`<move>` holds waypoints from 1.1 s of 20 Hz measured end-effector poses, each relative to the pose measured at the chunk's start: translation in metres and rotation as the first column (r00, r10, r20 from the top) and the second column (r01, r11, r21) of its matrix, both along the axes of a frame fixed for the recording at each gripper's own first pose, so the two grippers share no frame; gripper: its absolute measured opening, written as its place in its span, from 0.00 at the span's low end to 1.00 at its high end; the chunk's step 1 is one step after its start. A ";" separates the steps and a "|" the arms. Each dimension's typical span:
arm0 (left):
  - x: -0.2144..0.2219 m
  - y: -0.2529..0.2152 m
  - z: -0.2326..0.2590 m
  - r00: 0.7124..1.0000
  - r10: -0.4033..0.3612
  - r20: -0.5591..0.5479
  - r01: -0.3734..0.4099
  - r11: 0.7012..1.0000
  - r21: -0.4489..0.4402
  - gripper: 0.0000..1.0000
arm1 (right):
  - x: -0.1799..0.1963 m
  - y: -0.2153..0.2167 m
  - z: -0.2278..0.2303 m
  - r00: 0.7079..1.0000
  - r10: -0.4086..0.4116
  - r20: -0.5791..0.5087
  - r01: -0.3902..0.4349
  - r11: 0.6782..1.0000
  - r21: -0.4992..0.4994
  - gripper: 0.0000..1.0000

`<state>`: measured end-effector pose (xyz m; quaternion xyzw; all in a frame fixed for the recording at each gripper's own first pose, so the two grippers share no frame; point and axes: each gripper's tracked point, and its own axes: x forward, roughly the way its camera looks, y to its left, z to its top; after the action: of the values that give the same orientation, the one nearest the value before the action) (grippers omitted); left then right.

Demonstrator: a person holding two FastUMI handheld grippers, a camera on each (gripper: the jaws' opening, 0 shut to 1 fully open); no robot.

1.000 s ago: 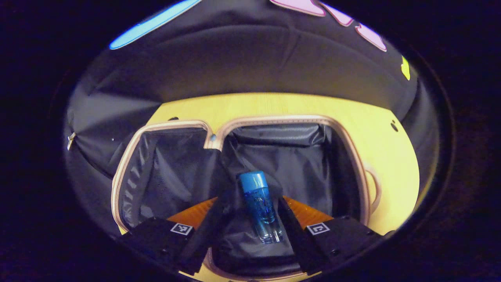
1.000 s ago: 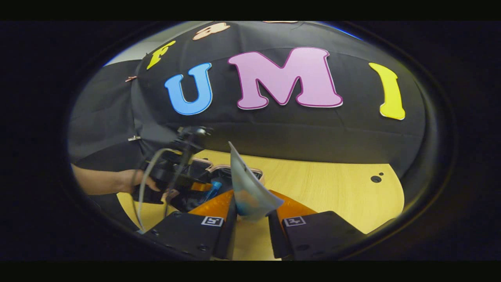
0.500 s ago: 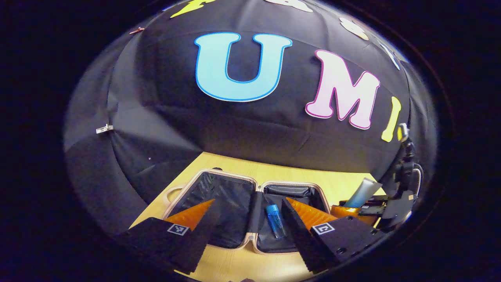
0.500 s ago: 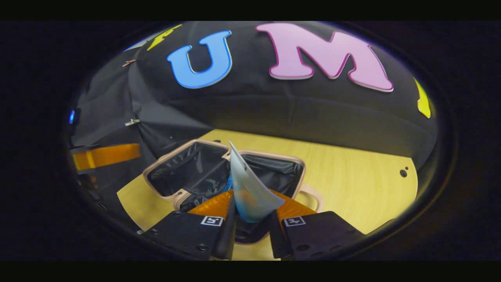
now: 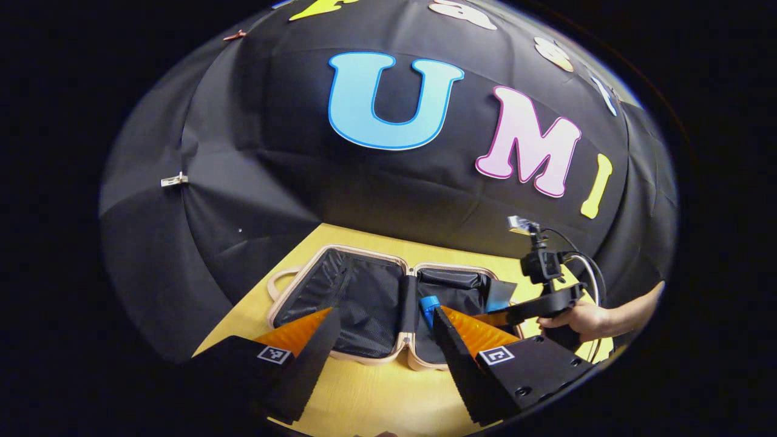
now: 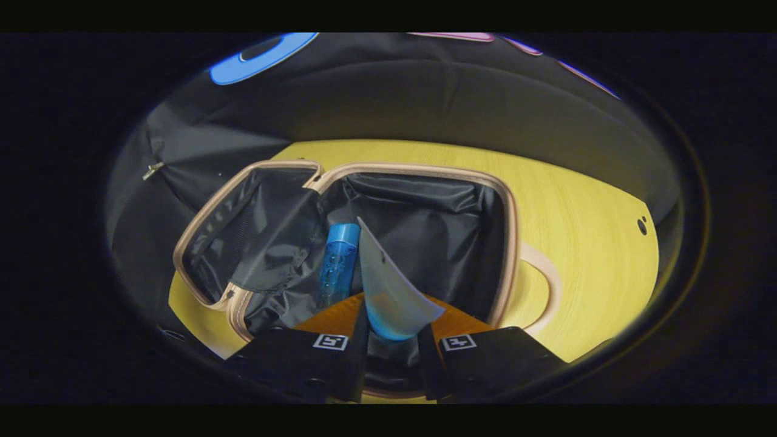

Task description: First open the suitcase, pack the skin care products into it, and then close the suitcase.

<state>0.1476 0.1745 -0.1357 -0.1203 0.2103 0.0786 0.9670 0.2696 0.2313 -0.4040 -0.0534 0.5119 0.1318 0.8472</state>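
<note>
Black-lined suitcase [image 6: 510, 243] is lying open under the right tool [image 6: 391, 340], which is clamping a tube [image 6: 388, 291] beside the blue bottle [image 6: 337, 261]. Left tool [image 5: 382, 340] is gaping, empty. Releasing high risks the tube bouncing out.

The suitcase [image 6: 513, 243] lies open flat on the worktop [image 6: 595, 243]. Its right half is partly taken up by a blue bottle [image 6: 337, 264] lying just left of the right hand-held gripper [image 6: 391, 340] and the tube [image 6: 388, 291] clamped in it; bare lining is left ahead and to that gripper's right.
</note>
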 end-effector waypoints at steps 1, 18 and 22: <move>-0.002 0.005 0.001 1.000 0.013 0.002 -0.013 1.000 0.013 0.96 | 0.003 0.000 -0.009 1.000 -0.017 -0.025 0.017 1.000 -0.020 0.41; -0.042 0.087 0.020 0.978 0.207 -0.002 -0.205 0.970 0.128 0.96 | 0.013 -0.003 0.003 0.999 -0.038 0.004 0.038 0.999 -0.038 0.88; -0.038 0.143 -0.020 0.949 0.302 -0.088 -0.285 0.944 0.163 0.96 | 0.008 0.002 0.045 0.987 0.099 0.126 -0.095 0.995 -0.033 0.89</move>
<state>0.1097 0.3177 -0.1555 -0.0736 0.2375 0.2439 0.9374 0.2773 0.2332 -0.3590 -0.0981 0.4553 0.1623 0.8699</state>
